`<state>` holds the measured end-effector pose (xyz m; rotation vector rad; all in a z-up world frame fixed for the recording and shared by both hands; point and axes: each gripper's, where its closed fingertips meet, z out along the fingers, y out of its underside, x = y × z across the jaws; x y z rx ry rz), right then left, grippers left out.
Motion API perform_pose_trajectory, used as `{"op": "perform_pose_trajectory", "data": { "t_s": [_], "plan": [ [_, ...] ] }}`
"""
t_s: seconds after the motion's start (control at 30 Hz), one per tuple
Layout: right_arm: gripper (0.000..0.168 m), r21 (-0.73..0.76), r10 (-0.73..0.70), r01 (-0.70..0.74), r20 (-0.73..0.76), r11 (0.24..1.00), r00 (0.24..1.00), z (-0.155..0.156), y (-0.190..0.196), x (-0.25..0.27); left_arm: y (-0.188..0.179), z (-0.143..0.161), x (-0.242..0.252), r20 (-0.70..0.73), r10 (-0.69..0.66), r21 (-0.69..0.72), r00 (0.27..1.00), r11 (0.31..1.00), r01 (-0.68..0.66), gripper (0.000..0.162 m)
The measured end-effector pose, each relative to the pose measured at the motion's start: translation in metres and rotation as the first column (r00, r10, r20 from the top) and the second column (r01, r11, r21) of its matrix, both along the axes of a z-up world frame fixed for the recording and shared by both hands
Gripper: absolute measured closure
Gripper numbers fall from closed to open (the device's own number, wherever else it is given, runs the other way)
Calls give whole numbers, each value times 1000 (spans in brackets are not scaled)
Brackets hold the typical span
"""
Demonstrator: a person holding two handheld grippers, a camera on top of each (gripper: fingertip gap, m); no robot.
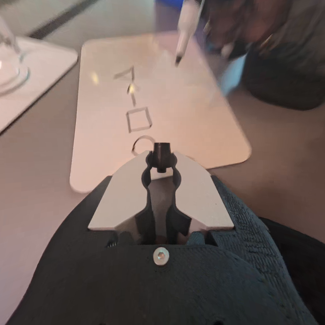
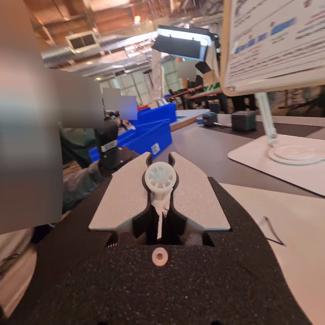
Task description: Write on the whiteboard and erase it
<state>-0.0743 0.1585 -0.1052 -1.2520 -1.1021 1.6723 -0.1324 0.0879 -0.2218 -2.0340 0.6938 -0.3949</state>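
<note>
The whiteboard lies flat on the grey table ahead of me, with four drawn marks in a row on it: a triangle, a short stroke, a square and a circle partly hidden behind my left gripper. That gripper is clenched on one small black cap, pinched at its fingertips above the board's near end. My left view alone shows the marker from the side, blurred, slanting down with its dark tip just over the board's far part; whether it touches I cannot tell. My right view shows only the marker's white ribbed back end, clamped in my right gripper, plus a corner of the board with the triangle's lines. Only that view takes in what lies beyond: two blue bins, one lit lamp panel, and the printed sheet on a white stand, of which my left view catches just the base.
</note>
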Motion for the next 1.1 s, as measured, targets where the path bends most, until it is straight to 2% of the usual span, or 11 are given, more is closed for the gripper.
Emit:
{"op": "perform_pose_trajectory", "data": {
  "t_s": [0.1,0.2,0.33,0.53,0.63,0.73,0.87,0.97,1.07,1.1],
  "plan": [
    [150,-63,114,-119,-78,991,990,15,-36,-8,-5,32,20,135,-93,140,986,987,74,142],
    [150,-93,114,-122,-86,988,990,14,-47,-17,-7,45,24,172,-131,214,976,972,93,142],
    [150,-114,97,-109,-104,987,990,17,-45,-18,-9,42,27,146,-152,210,978,970,119,142],
    [150,-68,122,-121,19,990,992,-6,-63,-35,-12,41,39,121,-172,212,978,967,144,142],
    [150,-14,81,-80,55,997,995,-11,-67,-40,-15,27,44,56,-167,169,984,973,156,143],
    [150,4,38,-38,65,999,997,-12,-67,-41,-17,28,50,111,-167,167,980,975,147,144],
    [150,46,-30,26,80,999,996,-17,-63,-38,-9,31,39,198,-86,147,976,988,57,144],
    [150,44,-35,30,112,999,993,-25,-64,-40,-9,27,41,141,-76,153,987,987,54,145],
    [150,3,-36,36,97,999,995,-24,-61,-40,-7,36,38,231,-62,162,971,986,25,144],
    [150,8,-30,29,107,1000,994,-26,-63,-41,-7,33,39,196,-64,168,979,985,30,144]
  ]
}}
